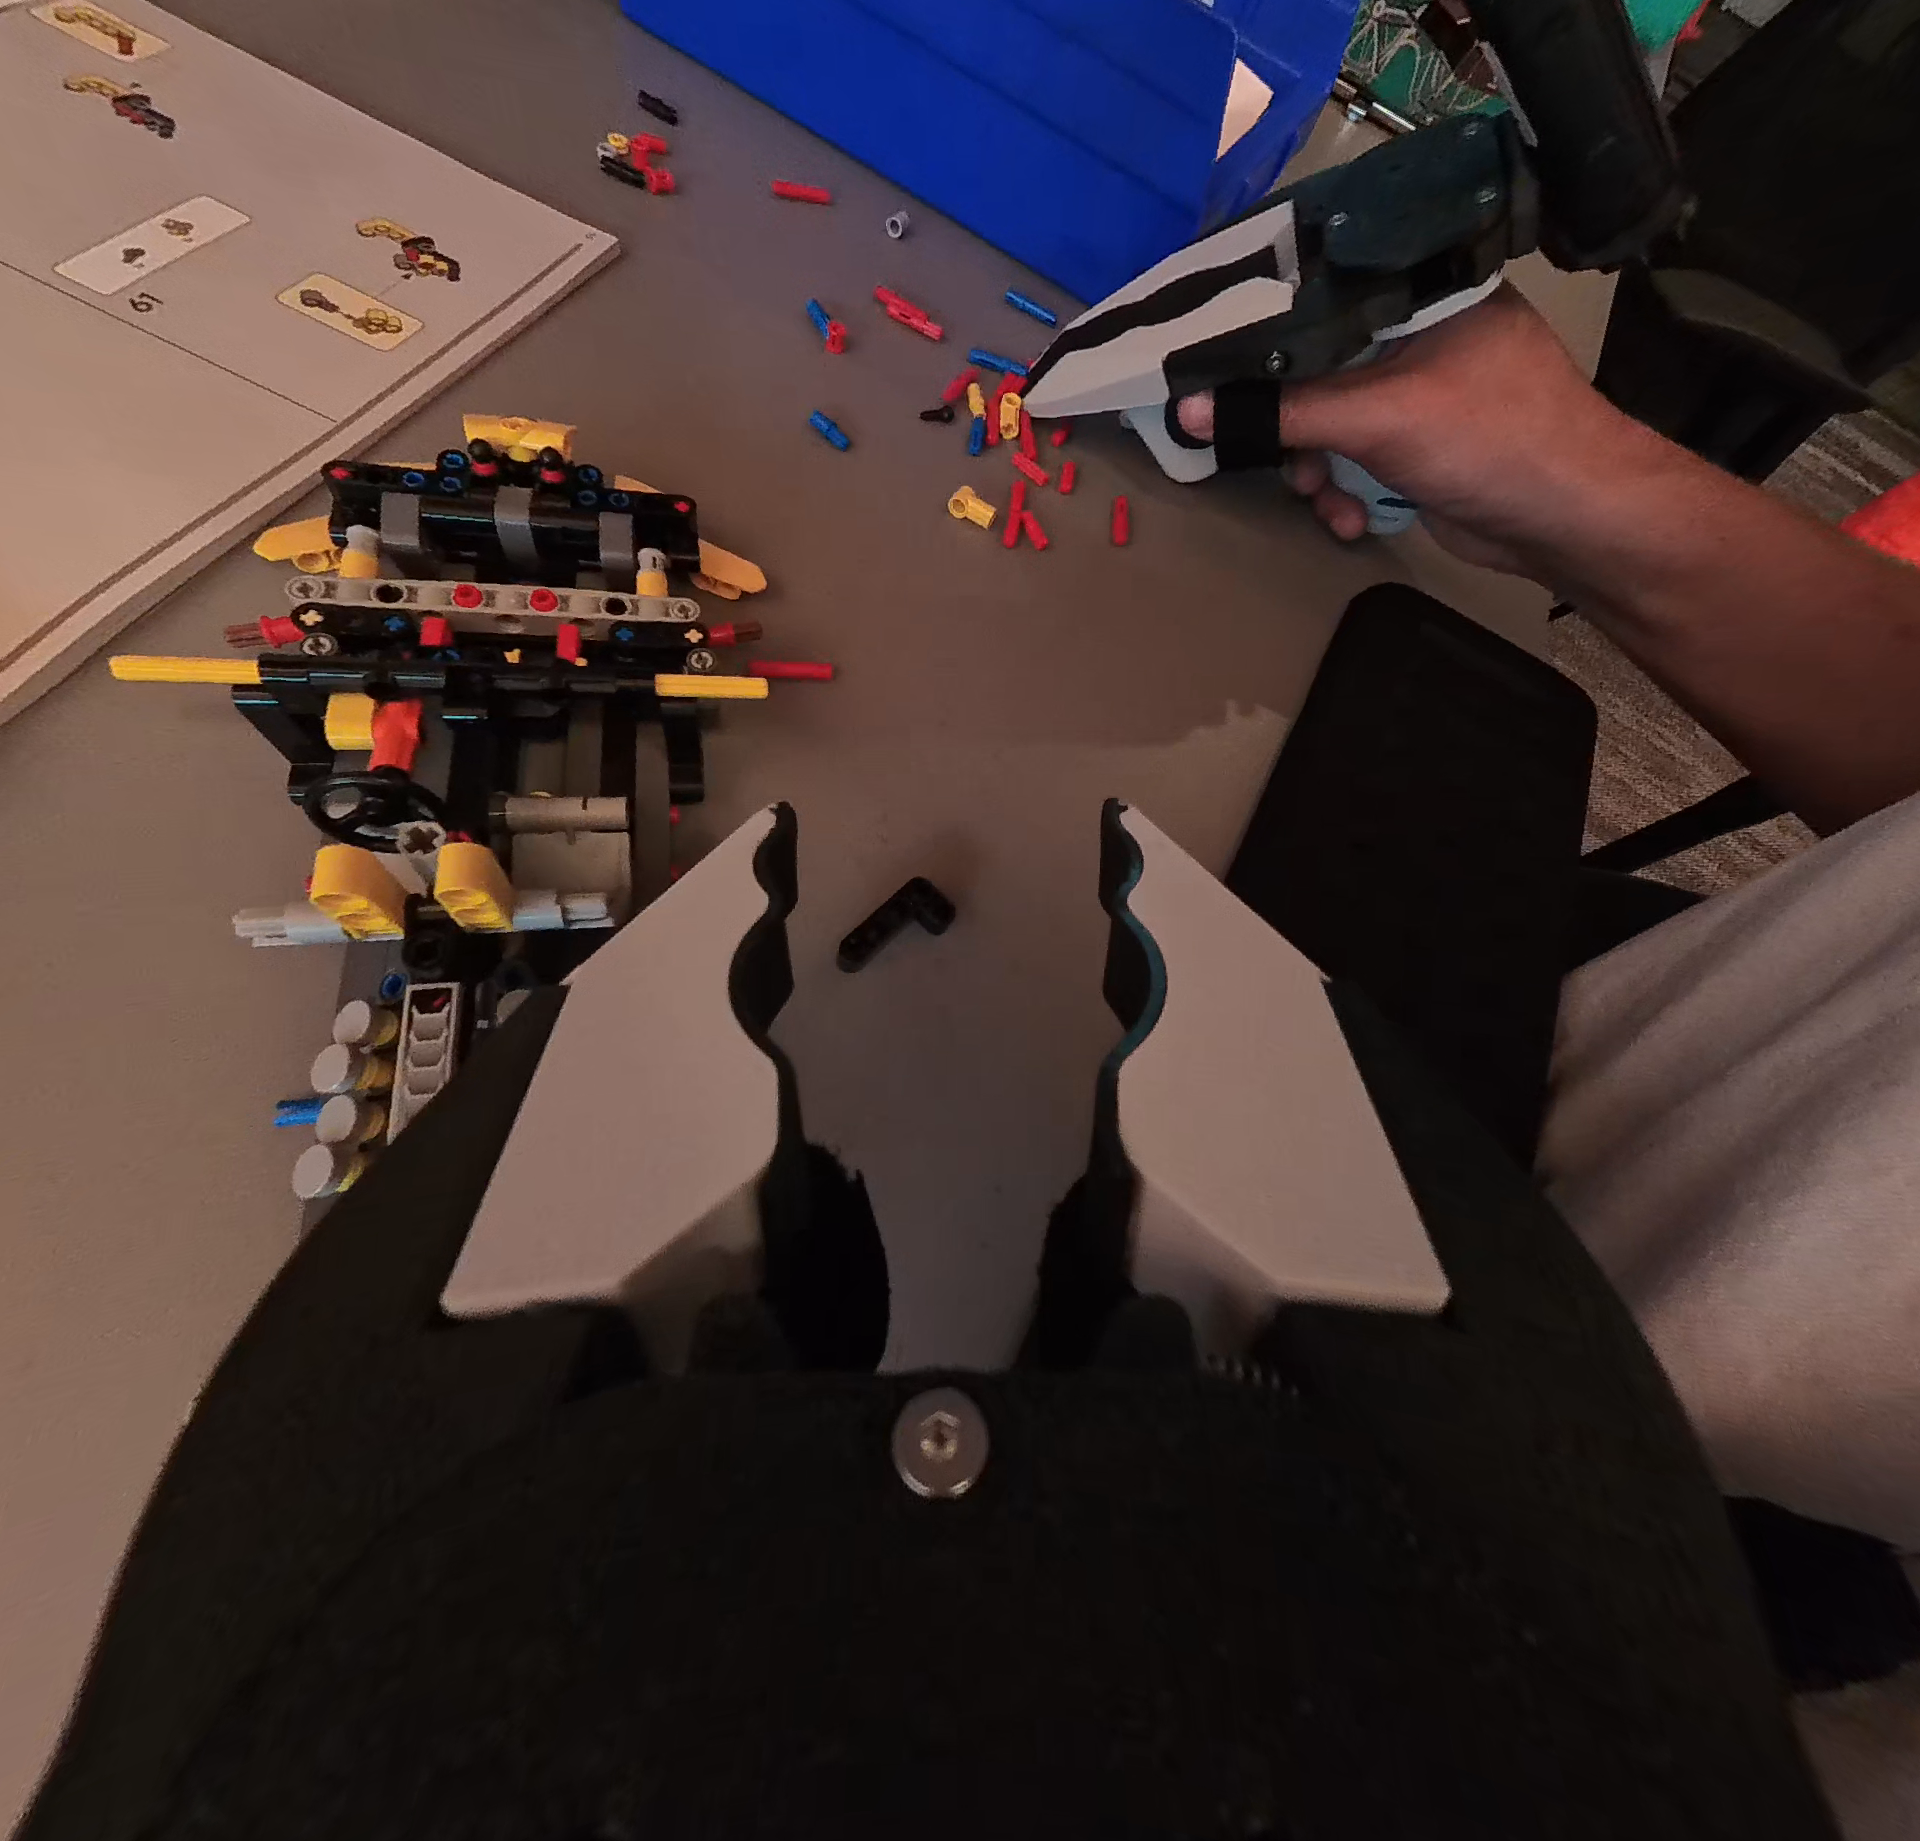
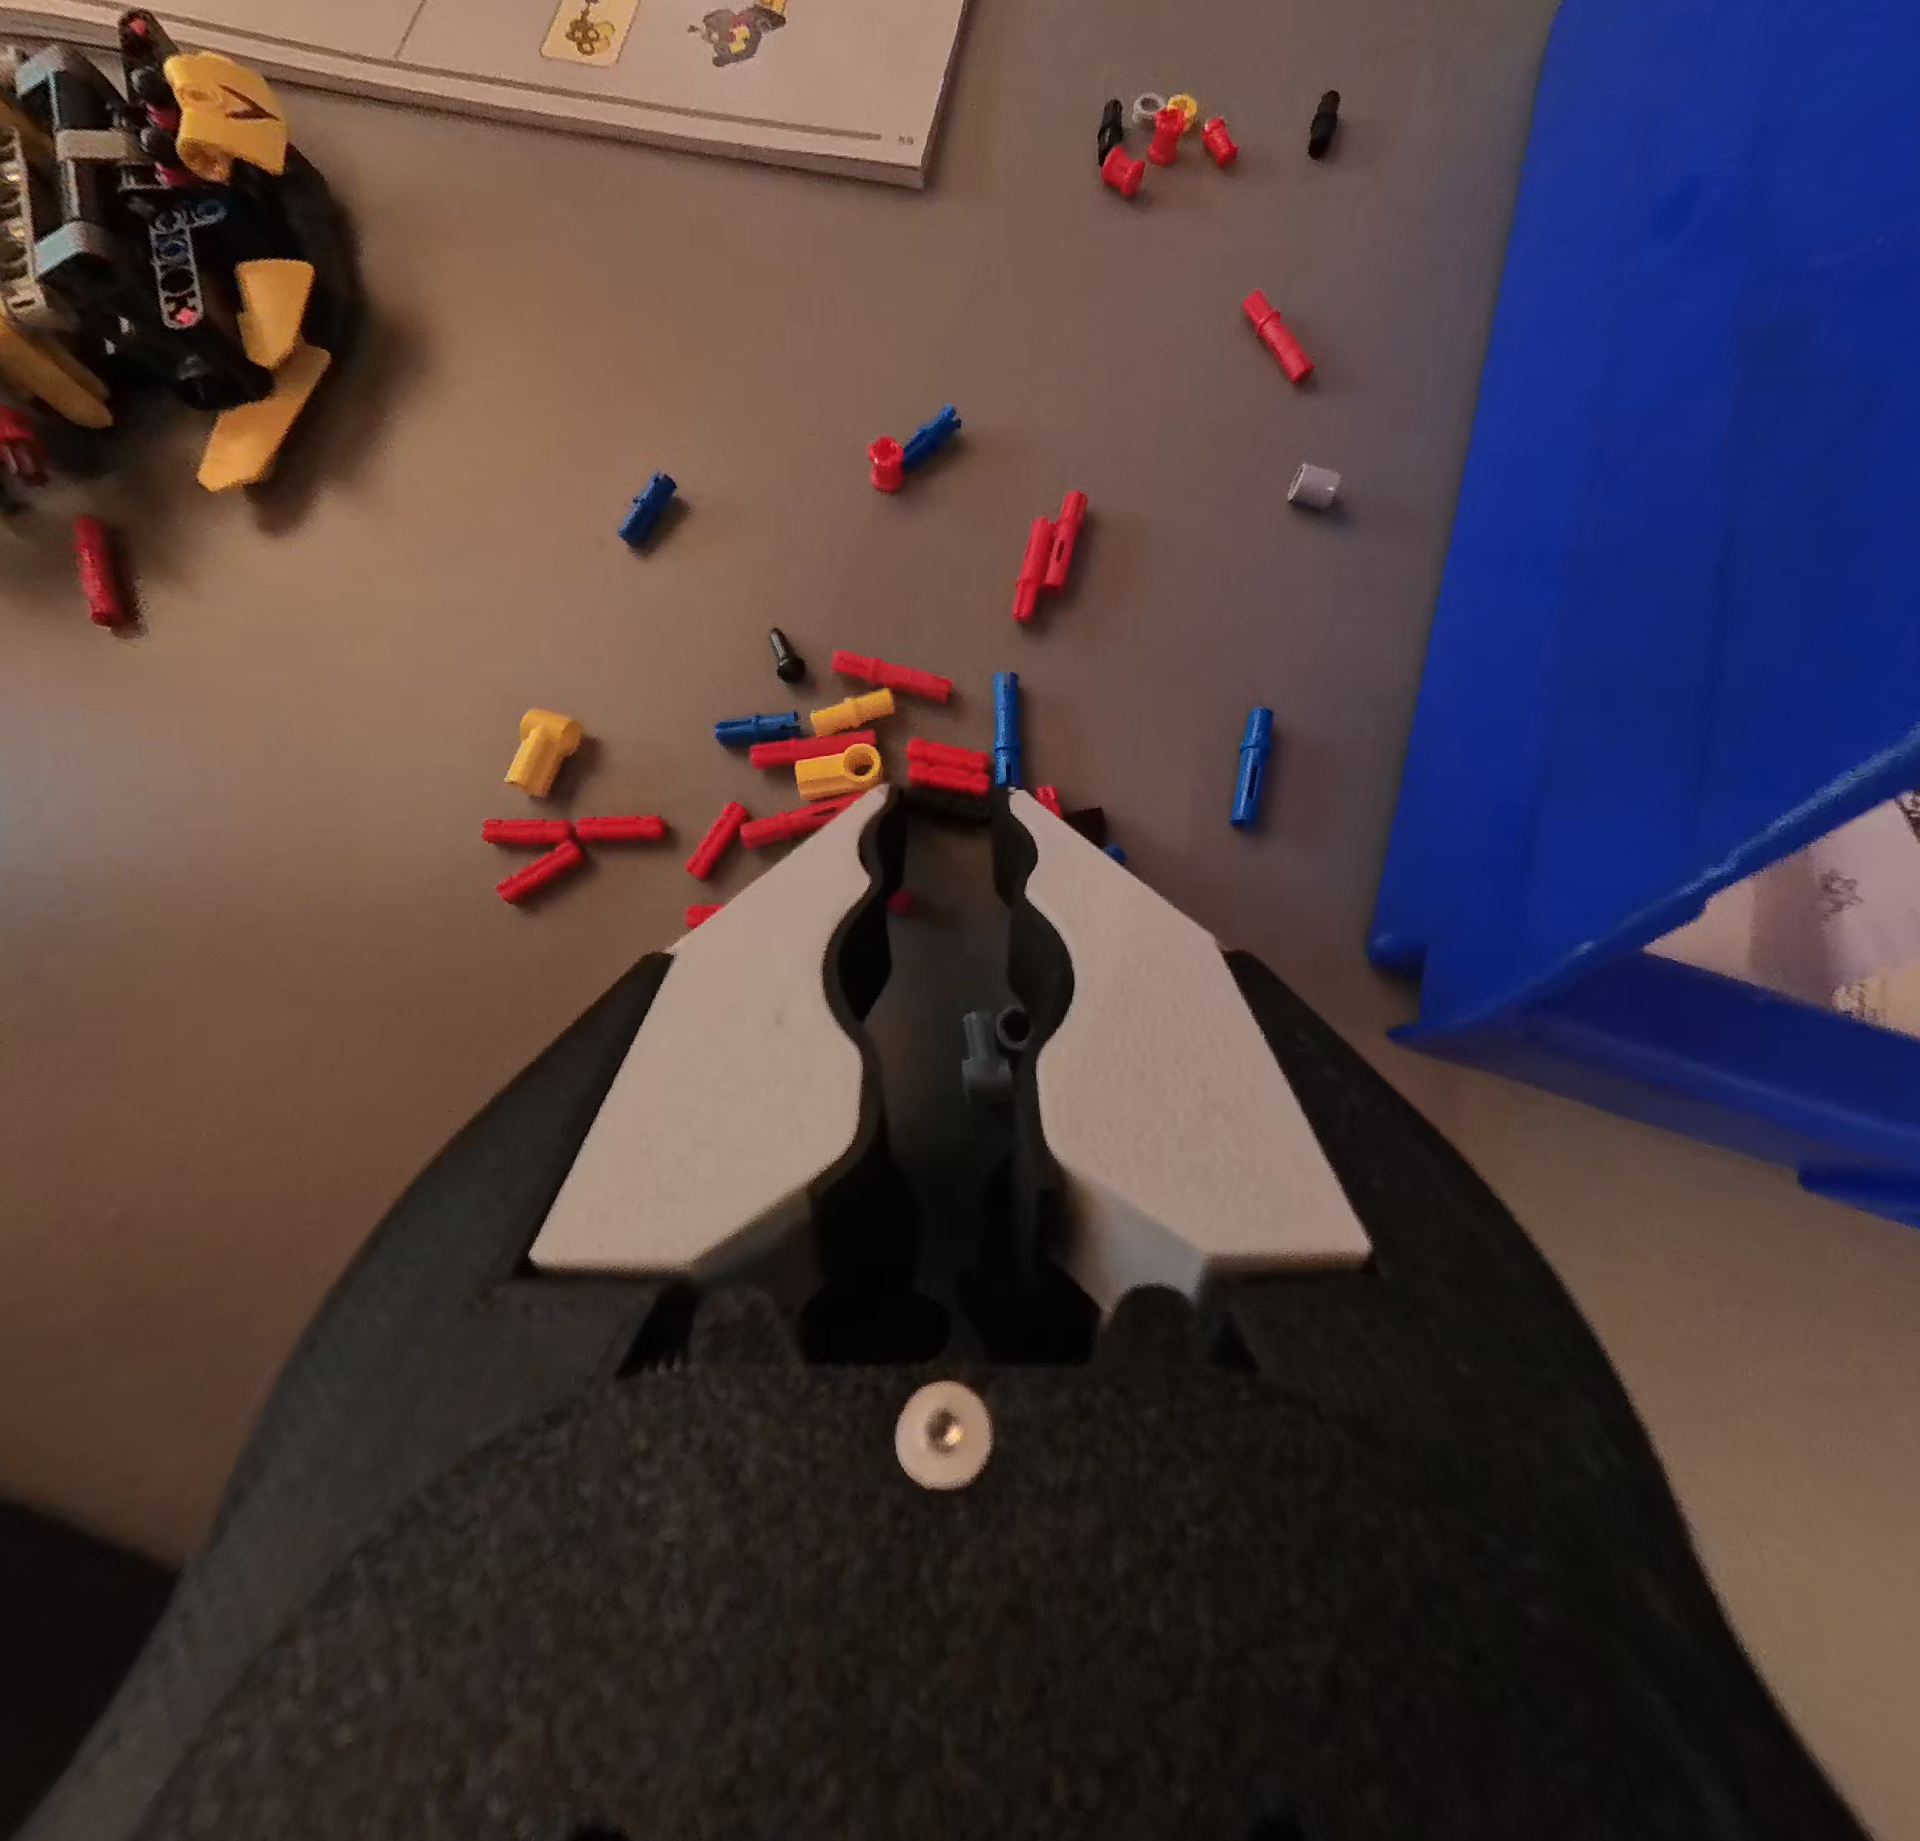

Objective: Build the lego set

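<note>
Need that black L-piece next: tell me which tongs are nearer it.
Left. The left tongs frame the L-piece, open; the right tongs are off at the pin pile.

The open instruction booklet (image 1: 260, 264) on the desk (image 1: 987, 648) carries a printed step number beside its build diagrams and a small page number at its corner.

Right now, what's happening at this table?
A person is building a Lego Technic vehicle with two handheld grippers. The left gripper hangs open over a small black L-shaped beam, not touching it. The right gripper has its tips nearly closed around a black pin in the scattered pile of pins. The half-built model sits beside the open instruction booklet, near a blue bin.
</note>
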### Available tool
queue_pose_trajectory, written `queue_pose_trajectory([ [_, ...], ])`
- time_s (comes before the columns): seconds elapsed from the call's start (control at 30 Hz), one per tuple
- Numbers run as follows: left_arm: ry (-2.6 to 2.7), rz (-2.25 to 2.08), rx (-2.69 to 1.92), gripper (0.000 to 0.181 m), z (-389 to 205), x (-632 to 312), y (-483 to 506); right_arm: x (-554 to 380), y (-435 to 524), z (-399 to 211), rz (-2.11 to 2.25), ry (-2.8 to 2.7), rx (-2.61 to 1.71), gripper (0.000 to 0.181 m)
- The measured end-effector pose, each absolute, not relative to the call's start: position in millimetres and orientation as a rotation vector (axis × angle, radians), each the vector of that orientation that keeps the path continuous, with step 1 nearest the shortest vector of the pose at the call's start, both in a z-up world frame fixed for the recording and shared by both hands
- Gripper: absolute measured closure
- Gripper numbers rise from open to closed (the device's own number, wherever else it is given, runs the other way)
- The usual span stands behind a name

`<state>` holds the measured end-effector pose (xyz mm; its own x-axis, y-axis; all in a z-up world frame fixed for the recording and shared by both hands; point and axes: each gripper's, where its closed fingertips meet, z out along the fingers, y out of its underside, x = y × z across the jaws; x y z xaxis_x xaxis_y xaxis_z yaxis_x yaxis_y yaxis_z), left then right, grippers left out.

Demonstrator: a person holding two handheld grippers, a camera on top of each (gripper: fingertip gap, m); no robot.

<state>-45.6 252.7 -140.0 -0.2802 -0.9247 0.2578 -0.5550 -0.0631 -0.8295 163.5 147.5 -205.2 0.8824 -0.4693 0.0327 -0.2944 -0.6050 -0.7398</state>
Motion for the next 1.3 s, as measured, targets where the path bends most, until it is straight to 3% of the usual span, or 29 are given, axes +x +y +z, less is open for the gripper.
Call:
queue_pose_trajectory([
  [0.27,1.835,-1.244,-1.581,0.121,-142,-47,259,151,144,-181,-0.308,0.488,-2.222,0.166],
  [0.43,1.856,-1.138,-1.565,0.121,-149,-55,276,47,202,-160,0.003,0.063,-2.211,0.166],
  [0.67,1.824,-1.064,-1.551,0.121,-145,-69,293,-28,237,-188,0.185,-0.190,-2.301,0.165],
  [1.03,1.747,-1.061,-1.560,0.122,-141,-82,311,-27,235,-203,0.146,-0.226,-2.393,0.164],
  [1.3,1.802,-1.057,-1.527,0.121,-143,-83,299,31,259,-191,0.070,0.103,-2.279,0.160],
])
